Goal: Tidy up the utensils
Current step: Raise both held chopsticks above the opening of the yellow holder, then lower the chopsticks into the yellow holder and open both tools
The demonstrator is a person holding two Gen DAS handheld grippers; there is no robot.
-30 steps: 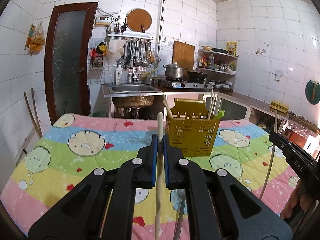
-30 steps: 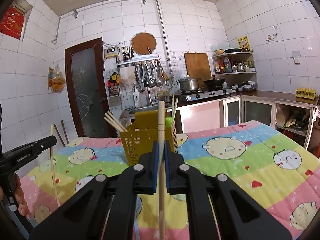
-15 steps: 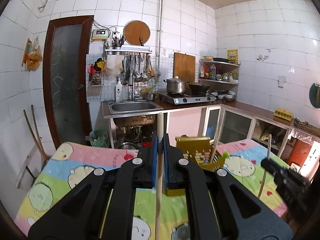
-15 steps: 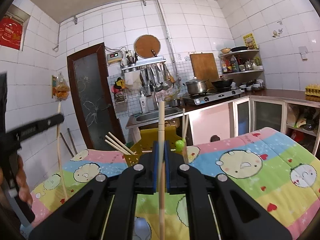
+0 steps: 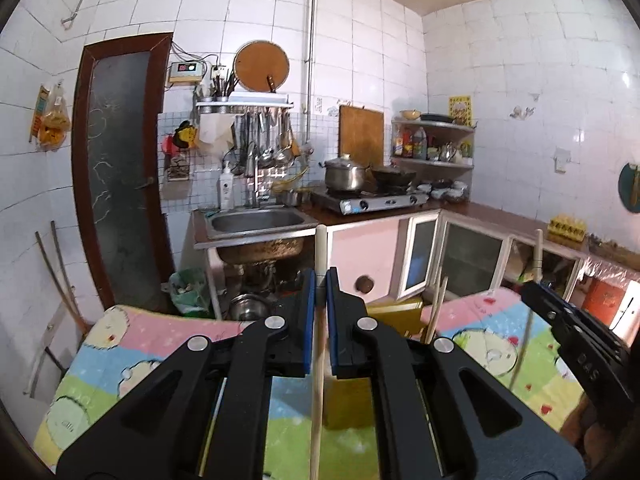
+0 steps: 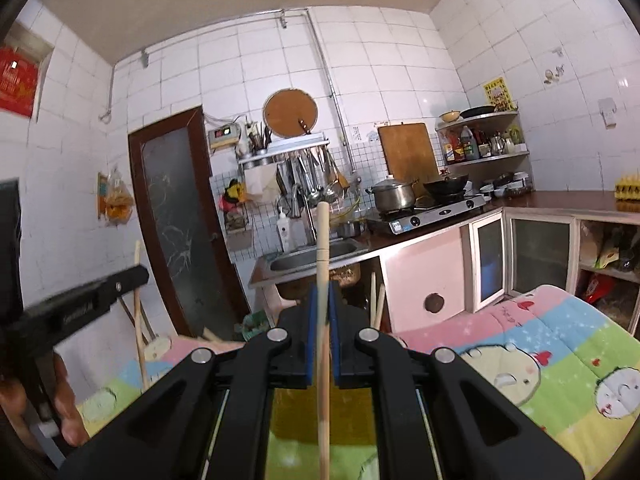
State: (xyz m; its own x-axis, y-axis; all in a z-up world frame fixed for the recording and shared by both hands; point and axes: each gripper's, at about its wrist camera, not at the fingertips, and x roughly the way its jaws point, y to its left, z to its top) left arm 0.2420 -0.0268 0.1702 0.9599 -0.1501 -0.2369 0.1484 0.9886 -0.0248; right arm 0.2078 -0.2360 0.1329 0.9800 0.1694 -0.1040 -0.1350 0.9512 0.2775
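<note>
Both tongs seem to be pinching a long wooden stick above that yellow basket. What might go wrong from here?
1. Each thin pale wooden chopstick is pinched at one spot only, so it may swivel or slip between the left tongs or right tongs.
2. The yellow perforated plastic basket is mostly hidden behind the tongs, so aiming the sticks into it is hard.
3. The other light wooden chopsticks already standing in it could be knocked.

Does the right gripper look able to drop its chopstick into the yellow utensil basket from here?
Probably yes: the right gripper, shut on its chopstick, sits just behind the yellow utensil basket, with nothing visible between them.
</note>
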